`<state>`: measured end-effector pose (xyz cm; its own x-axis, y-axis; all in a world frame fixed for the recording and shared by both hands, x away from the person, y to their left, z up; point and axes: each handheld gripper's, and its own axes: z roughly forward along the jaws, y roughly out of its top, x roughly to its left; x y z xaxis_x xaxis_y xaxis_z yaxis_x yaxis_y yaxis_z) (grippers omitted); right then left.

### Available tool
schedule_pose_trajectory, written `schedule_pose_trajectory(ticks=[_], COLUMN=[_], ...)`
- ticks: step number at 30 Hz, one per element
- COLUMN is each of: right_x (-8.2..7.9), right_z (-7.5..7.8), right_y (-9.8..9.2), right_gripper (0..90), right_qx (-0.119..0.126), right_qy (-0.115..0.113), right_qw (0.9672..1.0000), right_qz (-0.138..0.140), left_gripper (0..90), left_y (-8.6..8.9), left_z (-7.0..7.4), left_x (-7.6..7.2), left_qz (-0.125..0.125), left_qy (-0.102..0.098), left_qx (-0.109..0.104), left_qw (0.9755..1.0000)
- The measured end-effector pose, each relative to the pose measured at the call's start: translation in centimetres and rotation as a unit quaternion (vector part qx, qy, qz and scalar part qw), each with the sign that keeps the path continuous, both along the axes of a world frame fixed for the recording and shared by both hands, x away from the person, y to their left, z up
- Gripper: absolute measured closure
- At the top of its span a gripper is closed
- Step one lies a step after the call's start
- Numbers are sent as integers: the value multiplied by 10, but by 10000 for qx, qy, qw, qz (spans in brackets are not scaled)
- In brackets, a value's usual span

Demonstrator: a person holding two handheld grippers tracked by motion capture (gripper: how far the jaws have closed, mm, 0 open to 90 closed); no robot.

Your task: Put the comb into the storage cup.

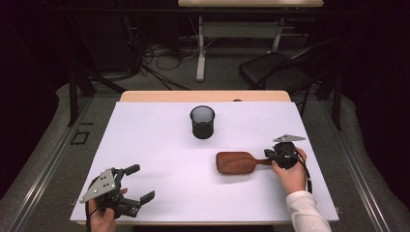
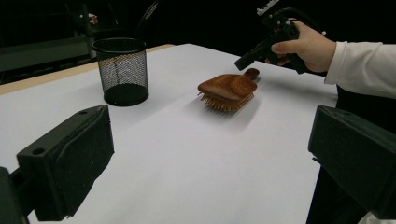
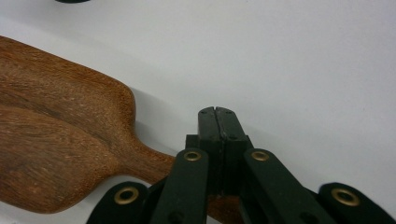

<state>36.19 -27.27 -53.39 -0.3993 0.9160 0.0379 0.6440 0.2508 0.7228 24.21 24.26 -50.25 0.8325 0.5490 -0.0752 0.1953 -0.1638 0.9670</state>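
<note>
A wooden paddle hairbrush (image 1: 237,163) (image 2: 226,88) (image 3: 56,140) lies bristles down on the white table (image 1: 145,145), right of centre, its handle pointing right. My right gripper (image 1: 267,154) (image 2: 243,60) (image 3: 217,112) is shut, jaws pressed together with nothing between them, just over the handle's end. A black mesh cup (image 1: 202,122) (image 2: 122,70) stands upright behind the brush, near the table's middle. My left gripper (image 1: 142,181) (image 2: 205,154) is open and holds nothing, at the front left corner, aimed toward the brush.
The white table ends in a wooden strip at the back. Behind it on the floor are a black folding chair (image 1: 275,67), cables and another desk's legs (image 1: 200,48). Bare white surface lies between my left gripper and the brush.
</note>
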Motion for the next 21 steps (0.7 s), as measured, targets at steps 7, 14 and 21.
schedule_pose_trajectory(ticks=[7,14,21], right_x=[2,0,-4], right_z=[-3,-5,-4], right_y=[0,1,4], right_gripper=[900,900,900], right_qx=[-17,-93,-64], right_qy=[77,200,283], right_qw=[10000,9997,9994], right_qz=[15,136,163], left_gripper=[2,2,2], left_y=[0,0,1], left_z=[0,0,0], left_x=[0,0,0], left_qz=[11,11,16], left_qy=[10,6,6], left_qx=[15,20,27], left_qw=[10000,10000,10000])
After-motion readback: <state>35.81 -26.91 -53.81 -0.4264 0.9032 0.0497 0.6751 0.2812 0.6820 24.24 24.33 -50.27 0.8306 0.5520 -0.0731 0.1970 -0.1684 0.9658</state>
